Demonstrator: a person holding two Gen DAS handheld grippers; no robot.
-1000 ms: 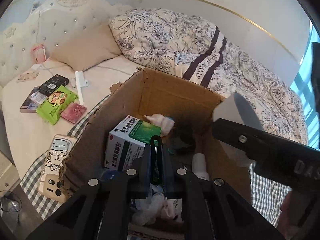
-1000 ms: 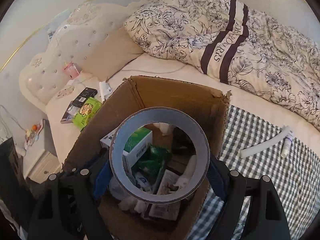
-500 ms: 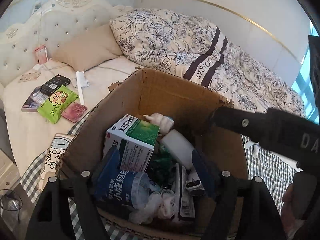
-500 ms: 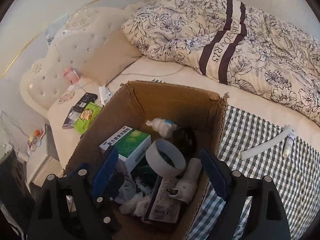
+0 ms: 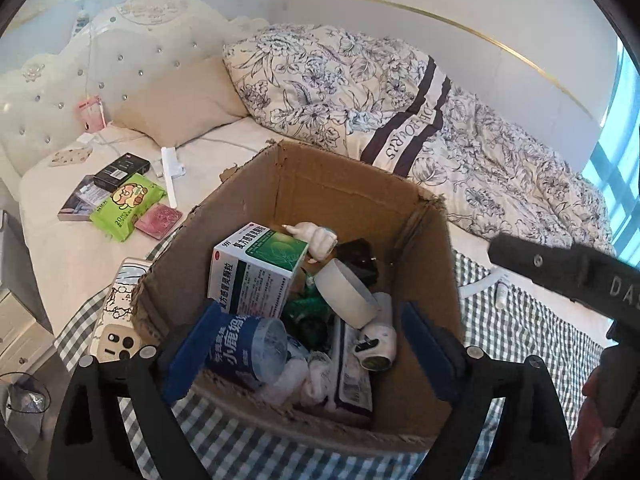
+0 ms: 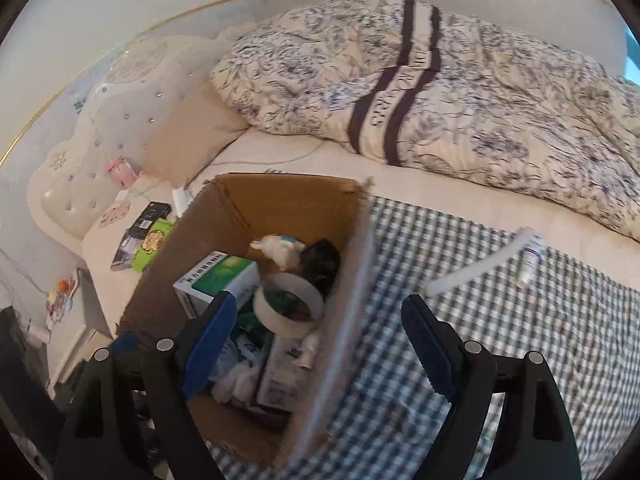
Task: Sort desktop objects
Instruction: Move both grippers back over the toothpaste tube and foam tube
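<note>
Since the frame before, the right gripper [image 6: 316, 344] has shifted to the right, over the box edge; its fingers are wide apart and empty. Left gripper [image 5: 310, 346] is also wide, empty. Tape roll [image 5: 346, 294] lies inside the cardboard box [image 5: 340, 188], beside the green medicine box [image 5: 256, 270].

Bed [image 5: 64, 248]: checked cloth [image 6: 500, 320] near, cardboard box [image 5: 360, 200] on it; pillow [image 5: 180, 100], quilt [image 5: 360, 92] far; green pack [image 5: 124, 206] left.
</note>
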